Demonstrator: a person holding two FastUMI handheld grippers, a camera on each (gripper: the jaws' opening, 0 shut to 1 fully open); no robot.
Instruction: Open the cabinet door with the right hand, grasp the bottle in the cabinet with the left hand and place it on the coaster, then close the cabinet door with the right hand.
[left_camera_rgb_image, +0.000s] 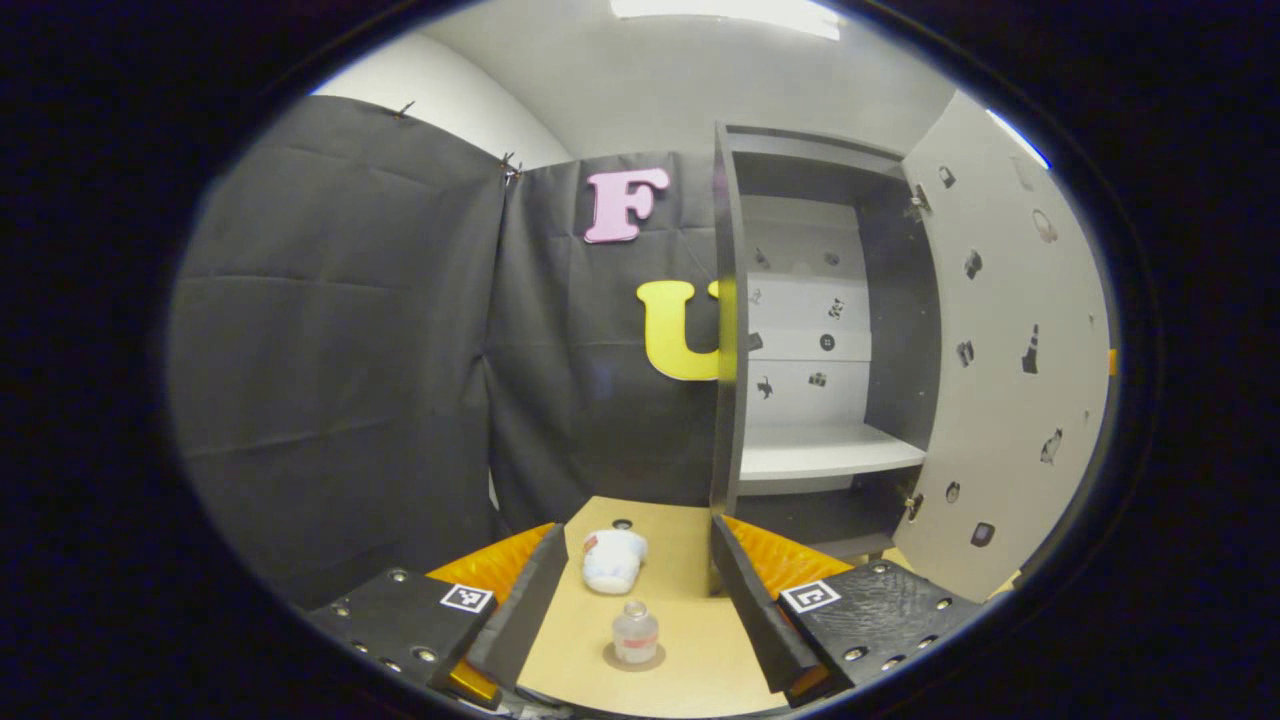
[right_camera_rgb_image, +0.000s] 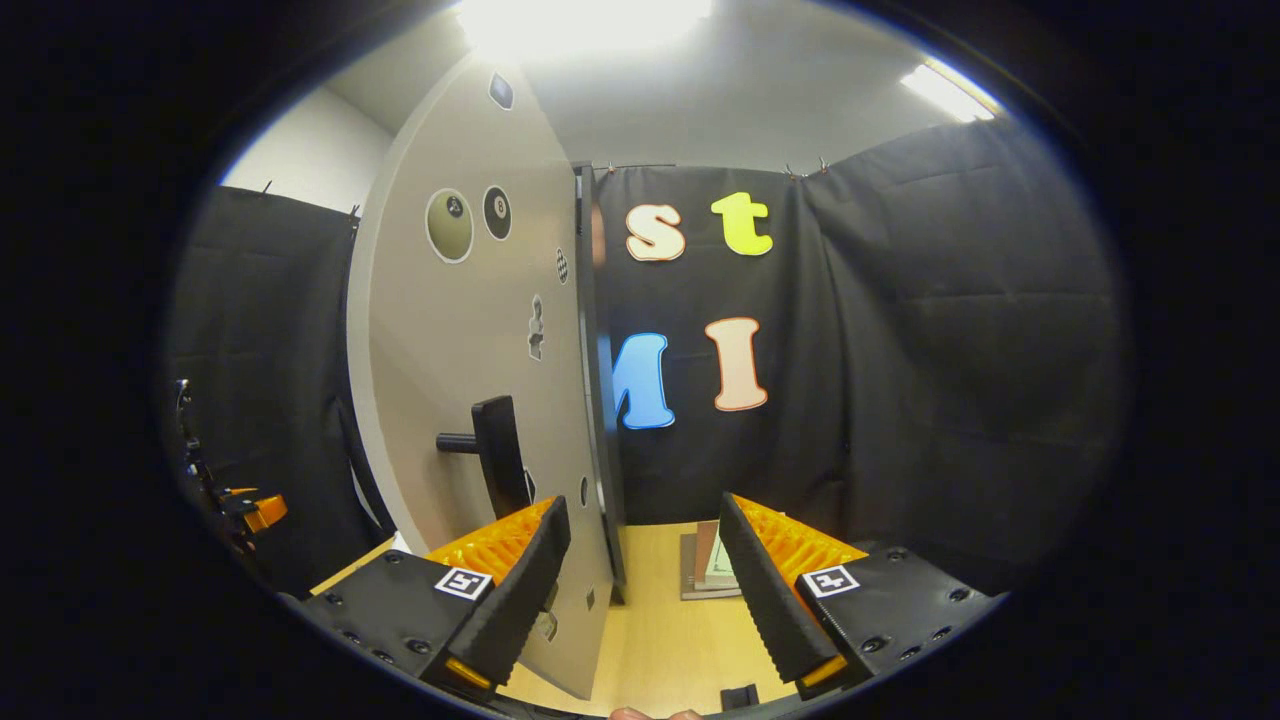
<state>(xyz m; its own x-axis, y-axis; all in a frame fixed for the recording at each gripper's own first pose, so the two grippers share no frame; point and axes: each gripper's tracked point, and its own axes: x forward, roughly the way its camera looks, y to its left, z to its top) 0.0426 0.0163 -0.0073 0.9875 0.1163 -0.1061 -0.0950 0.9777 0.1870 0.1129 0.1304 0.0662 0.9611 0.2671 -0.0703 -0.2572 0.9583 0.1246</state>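
Left tool (left_camera_rgb_image: 632, 610): fingers spread apart, nothing between them, held above the tabletop (left_camera_rgb_image: 690, 660) and facing the cabinet (left_camera_rgb_image: 800, 330). Bottle (left_camera_rgb_image: 635, 632) stands upright on the coaster (left_camera_rgb_image: 610, 660), on the tabletop between the two fingers as seen in the left gripper view, not touched by either. A small white cup-like object (left_camera_rgb_image: 612, 558) lies just beyond the bottle; cannot tell what it is. Cabinet door (left_camera_rgb_image: 1000, 370) stands wide open on the right; the shelf (left_camera_rgb_image: 825, 452) inside is bare. Right tool (right_camera_rgb_image: 640, 590): fingers apart, straddling the free edge of the cabinet door without visibly pressing on it. Dark door handle (right_camera_rgb_image: 495, 450) sits up and left of the tool. Some flat books (right_camera_rgb_image: 712, 570) lie on the tabletop beyond.
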